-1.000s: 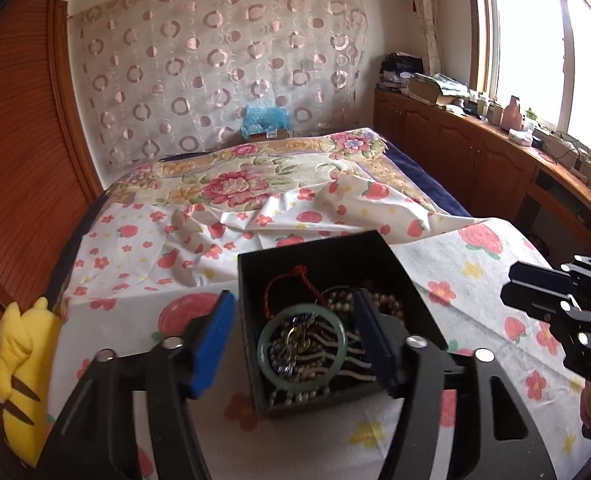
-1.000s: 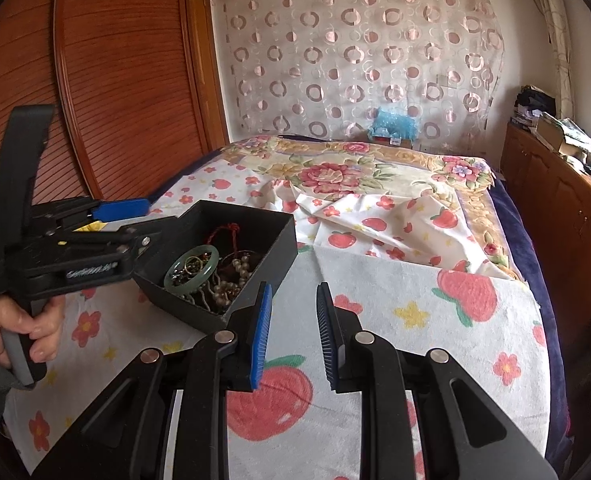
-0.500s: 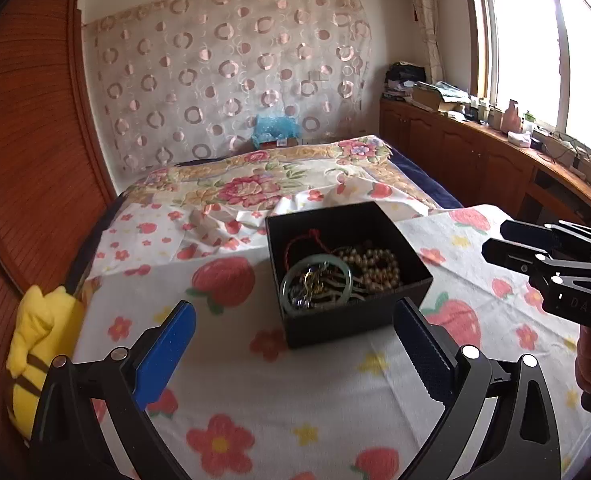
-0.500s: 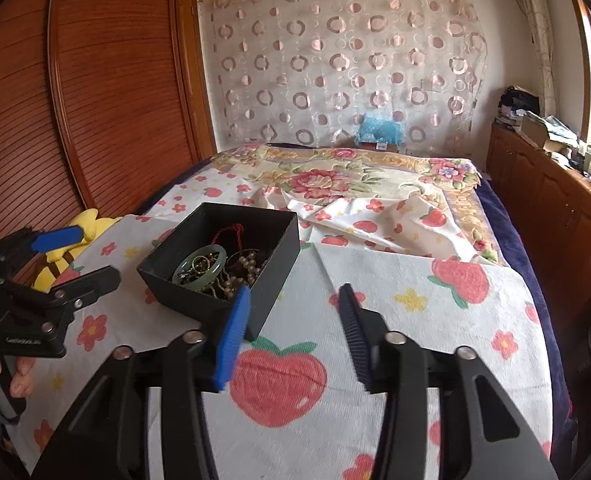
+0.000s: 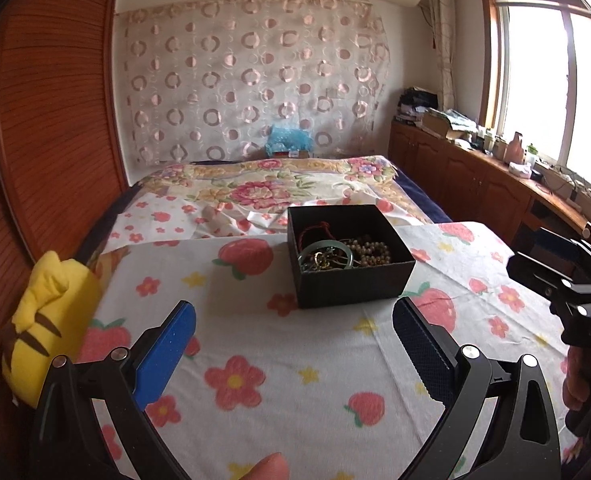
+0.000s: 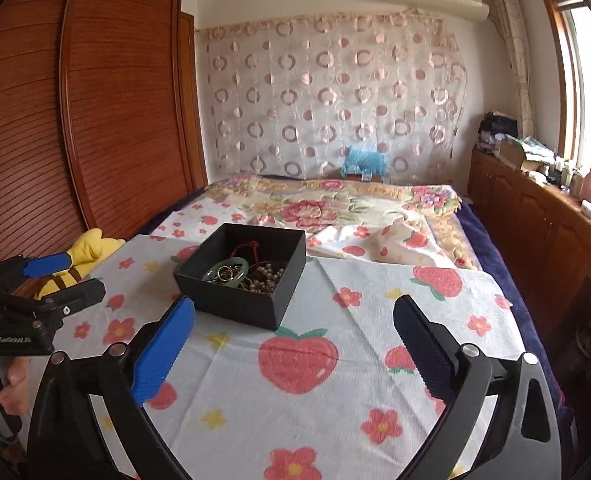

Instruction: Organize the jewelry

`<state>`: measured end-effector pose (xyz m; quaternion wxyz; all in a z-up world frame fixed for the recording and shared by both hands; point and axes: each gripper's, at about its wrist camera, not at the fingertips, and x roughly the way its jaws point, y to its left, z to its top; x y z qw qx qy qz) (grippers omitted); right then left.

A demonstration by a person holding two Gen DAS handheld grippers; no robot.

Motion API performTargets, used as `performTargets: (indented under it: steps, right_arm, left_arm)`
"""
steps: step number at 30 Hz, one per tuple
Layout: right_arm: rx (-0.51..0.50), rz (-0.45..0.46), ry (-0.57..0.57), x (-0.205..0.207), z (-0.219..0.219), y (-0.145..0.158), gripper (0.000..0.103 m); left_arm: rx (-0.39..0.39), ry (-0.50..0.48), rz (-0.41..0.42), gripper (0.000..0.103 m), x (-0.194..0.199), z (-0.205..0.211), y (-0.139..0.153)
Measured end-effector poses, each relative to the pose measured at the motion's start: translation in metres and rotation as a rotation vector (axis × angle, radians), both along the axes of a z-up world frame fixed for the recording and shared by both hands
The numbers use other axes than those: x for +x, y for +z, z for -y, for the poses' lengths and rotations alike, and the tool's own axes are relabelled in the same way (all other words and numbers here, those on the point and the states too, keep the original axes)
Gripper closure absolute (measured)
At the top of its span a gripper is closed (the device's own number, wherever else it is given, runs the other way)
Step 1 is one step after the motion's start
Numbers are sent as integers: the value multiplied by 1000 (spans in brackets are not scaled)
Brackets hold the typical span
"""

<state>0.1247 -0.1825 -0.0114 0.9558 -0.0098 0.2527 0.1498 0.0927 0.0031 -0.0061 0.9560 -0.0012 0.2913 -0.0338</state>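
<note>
An open black box [image 5: 349, 256] of jewelry sits on a flowered cloth [image 5: 295, 380], the left gripper [image 5: 295, 344] spread empty, the right gripper [image 6: 295, 340] opening, empty.

Daylight pours in from the window [image 5: 543, 80] on the right side of both views, and its panes are blown out to plain white with no detail. The room is evenly bright and the colours look slightly washed. The box [image 5: 349, 254] throws a soft shadow on the cloth [image 5: 295, 360] to its left in the left wrist view. Fisheye distortion bends the wardrobe [image 6: 75, 120] and the window frame into curves, and the corners go dark. The far wall looks a little soft; the near tongs [image 5: 295, 344] are sharp, and a fingertip [image 5: 267, 468] at the bottom edge is blurred.
</note>
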Motion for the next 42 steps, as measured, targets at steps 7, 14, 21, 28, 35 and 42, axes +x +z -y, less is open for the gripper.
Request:
performTargets:
  steps: [7, 14, 21, 28, 35, 42]
  right_arm:
    - [24, 24, -53, -29, 8, 4, 3]
    - [35, 36, -92, -43, 19, 5, 3]
    - [38, 36, -84, -49, 19, 3, 3]
    - [36, 36, -83, -52, 16, 2, 3]
    - [36, 37, -83, -51, 17, 3, 3]
    - [37, 35, -83, -52, 16, 2, 3]
  left_arm:
    - [7, 21, 13, 8, -23, -1, 7]
    - [20, 35, -4, 8, -36, -2, -2]
    - [27, 39, 3, 8, -40, -2, -5]
    - [19, 34, 11, 8, -46, -1, -4]
    - [20, 34, 14, 8, -47, 0, -2]
    - [16, 34, 17, 8, -47, 2, 2]
